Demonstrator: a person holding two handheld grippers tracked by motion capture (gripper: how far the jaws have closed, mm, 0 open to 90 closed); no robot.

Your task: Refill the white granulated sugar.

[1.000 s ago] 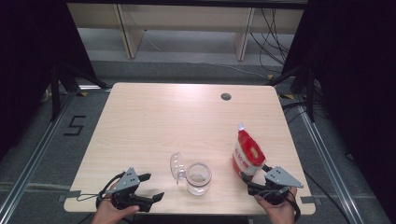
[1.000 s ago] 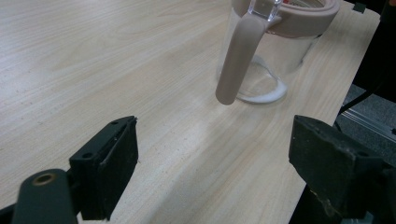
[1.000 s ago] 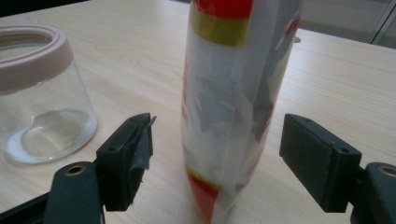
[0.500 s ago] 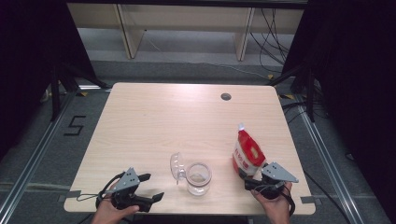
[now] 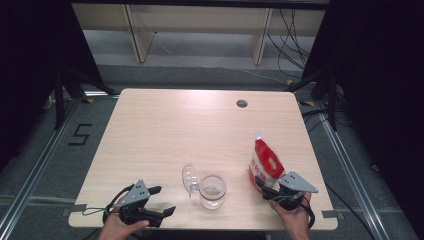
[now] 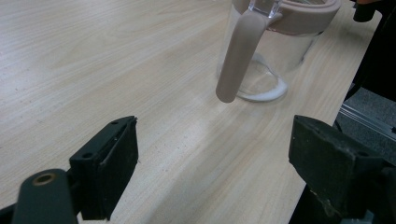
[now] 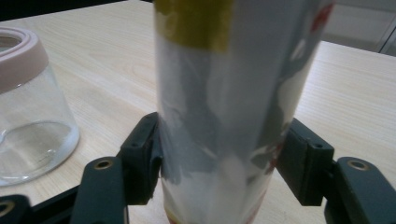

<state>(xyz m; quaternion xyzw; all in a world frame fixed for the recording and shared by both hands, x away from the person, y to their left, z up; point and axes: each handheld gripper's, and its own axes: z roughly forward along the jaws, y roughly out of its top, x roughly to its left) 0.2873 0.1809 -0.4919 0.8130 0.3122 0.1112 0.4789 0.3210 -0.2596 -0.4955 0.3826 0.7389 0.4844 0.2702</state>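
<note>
Light wooden desk (image 5: 165,130), rectangular, with a small dark round grommet hole (image 5: 242,103) near its far edge. Red and white stand-up plastic pouch (image 5: 265,162) with a white spout at the top: upright on the desk toward the right near corner. Right gripper (image 5: 264,183), held in a hand at the desk's near edge: its jaws have just been closing with the pouch's lower part between them; in the right gripper view the left pad (image 7: 144,154) touches the pouch (image 7: 224,116), while at the right pad contact cannot be told for sure. Clear glass jar (image 5: 212,190) with a pale pinkish-beige rim: upright near the middle of the near edge, well left of the pouch; its clear hinged lid (image 5: 188,178) stands open at the jar's left side. Left gripper (image 5: 163,200), held in a hand at the left near corner: jaws spread wide over bare desk, nothing between them, pointing toward the jar (image 6: 275,51), whose beige strap hangs down its side in the left gripper view.
</note>
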